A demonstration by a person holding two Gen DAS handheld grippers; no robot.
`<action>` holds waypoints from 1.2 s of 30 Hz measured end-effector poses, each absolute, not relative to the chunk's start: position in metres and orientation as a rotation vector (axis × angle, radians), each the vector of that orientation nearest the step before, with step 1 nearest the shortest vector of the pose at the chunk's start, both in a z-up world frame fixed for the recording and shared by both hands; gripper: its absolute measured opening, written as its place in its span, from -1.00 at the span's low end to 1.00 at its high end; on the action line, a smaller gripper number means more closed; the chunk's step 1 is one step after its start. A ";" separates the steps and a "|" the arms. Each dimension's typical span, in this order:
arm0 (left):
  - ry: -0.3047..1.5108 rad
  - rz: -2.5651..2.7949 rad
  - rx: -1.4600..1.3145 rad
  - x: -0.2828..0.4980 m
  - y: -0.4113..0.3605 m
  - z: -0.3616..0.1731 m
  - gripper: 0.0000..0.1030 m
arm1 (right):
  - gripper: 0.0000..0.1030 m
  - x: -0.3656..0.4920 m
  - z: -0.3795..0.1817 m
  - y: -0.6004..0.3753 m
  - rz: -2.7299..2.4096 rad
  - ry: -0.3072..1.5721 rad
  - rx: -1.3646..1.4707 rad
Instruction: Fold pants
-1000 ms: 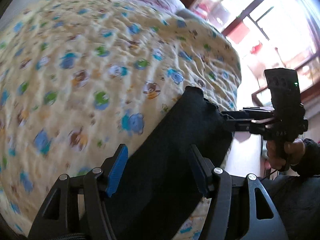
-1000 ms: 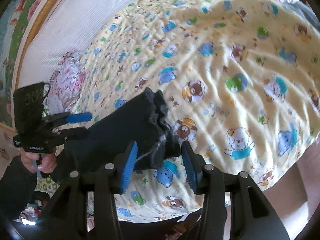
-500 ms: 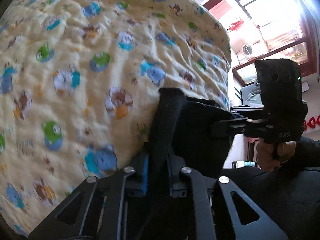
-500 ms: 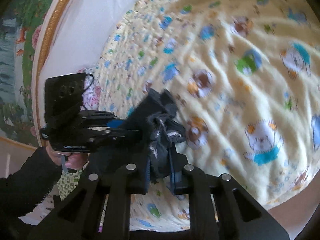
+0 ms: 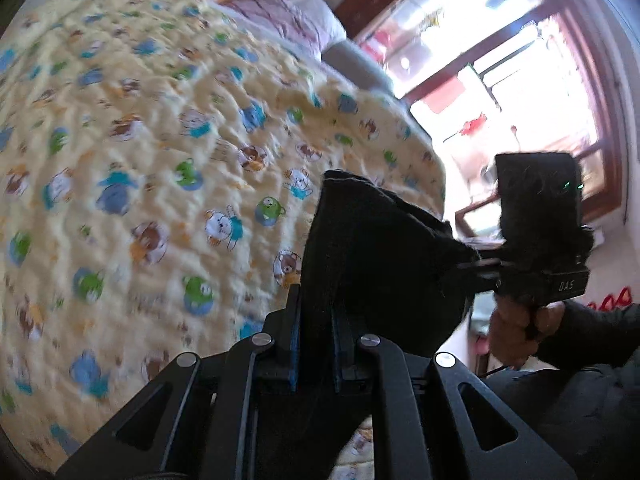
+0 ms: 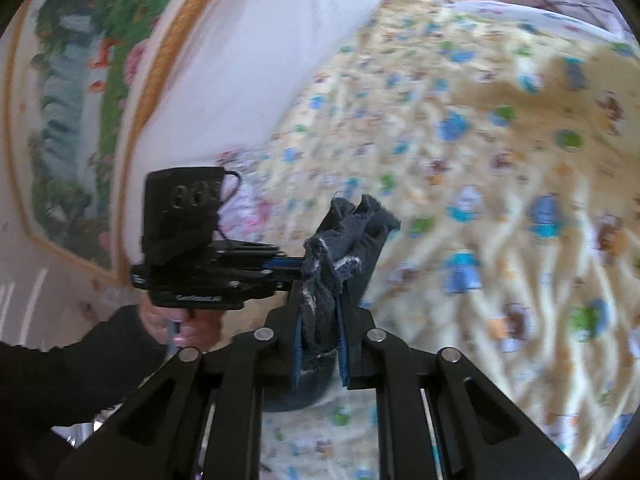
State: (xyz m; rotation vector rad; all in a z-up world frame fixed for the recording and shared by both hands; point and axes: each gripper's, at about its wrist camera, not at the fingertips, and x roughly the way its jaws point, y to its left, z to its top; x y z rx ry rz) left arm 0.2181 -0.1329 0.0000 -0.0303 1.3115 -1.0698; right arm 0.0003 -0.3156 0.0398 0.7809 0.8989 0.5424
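Note:
The black pants are held up off the bed between both grippers. My left gripper is shut on one end of the fabric. My right gripper is shut on the other end, a bunched dark edge with frayed grey trim. In the left wrist view the right gripper pinches the cloth at the right. In the right wrist view the left gripper meets the cloth from the left. The lower part of the pants hangs hidden behind the fingers.
A yellow quilt with cartoon animals covers the bed under the pants. Pillows lie at the bed's far end. A bright window is at the right. A framed picture hangs on the white wall.
Both grippers closed on the pants about half a second ago and have since lifted the fabric clear of the quilt, with the two grippers staying close together.

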 end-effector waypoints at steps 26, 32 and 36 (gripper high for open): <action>1.193 -0.706 -0.310 0.107 0.068 -0.024 -0.79 | -0.71 0.019 0.002 -0.100 1.018 1.181 0.655; 1.222 -0.609 -0.364 0.086 0.104 -0.045 -0.79 | -0.71 0.019 -0.019 -0.068 1.029 1.257 0.586; 1.222 -0.548 -0.396 0.072 0.125 -0.047 -0.85 | -0.71 0.017 -0.031 -0.055 1.020 1.306 0.543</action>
